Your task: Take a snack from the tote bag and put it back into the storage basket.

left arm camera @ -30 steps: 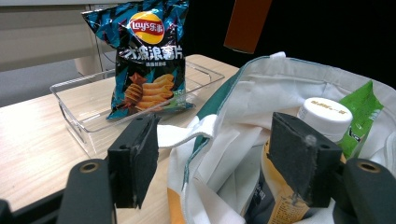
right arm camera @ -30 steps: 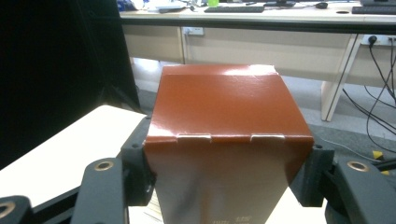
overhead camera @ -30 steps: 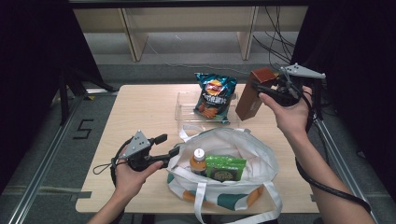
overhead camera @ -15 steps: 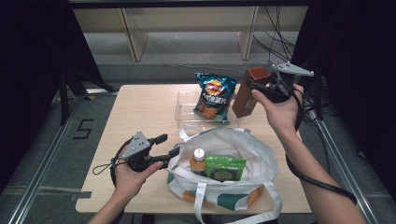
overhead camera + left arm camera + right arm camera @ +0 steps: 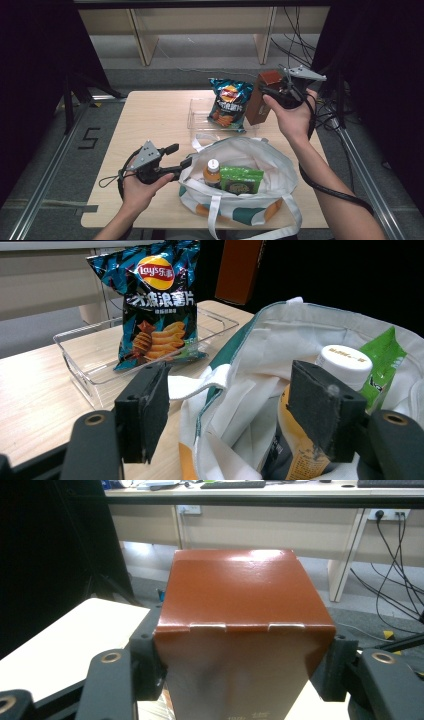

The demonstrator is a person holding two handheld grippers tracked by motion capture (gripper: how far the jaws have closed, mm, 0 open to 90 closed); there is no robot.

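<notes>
Two sets of tongs are at work, and we take the clear tray [image 5: 200, 117] at the far side of the counter [image 5: 150, 130] as our landmark. Our right tongs [image 5: 272, 92] pinch the tall brown carton [image 5: 260, 97] by its two side walls, pads pressed flat against it; it hangs just off the tray's right end, close beside the chip bag [image 5: 229, 104] that stands in the tray. Our left tongs [image 5: 182, 156], on the near side of the tray, stand spread at the rim of the white tote bag [image 5: 260, 165] and close on nothing, though the cloth edge lies between the pads.

To do this step well, we judge that the carton should go down upright into the free part of the tray beside the chip bag, without knocking it over. Let the base settle before we let go. Our left tongs would do best to steady the tote.

From the right gripper view, the carton [image 5: 245, 625] is glossy reddish-brown card with a folded, tabbed top flap; its front wall dents slightly under the squeeze, so we judge it light and easily crushed, and a gentle grip is called for. Inside the tote lie a white-capped orange bottle [image 5: 212, 172] and a green packet [image 5: 242, 180].
</notes>
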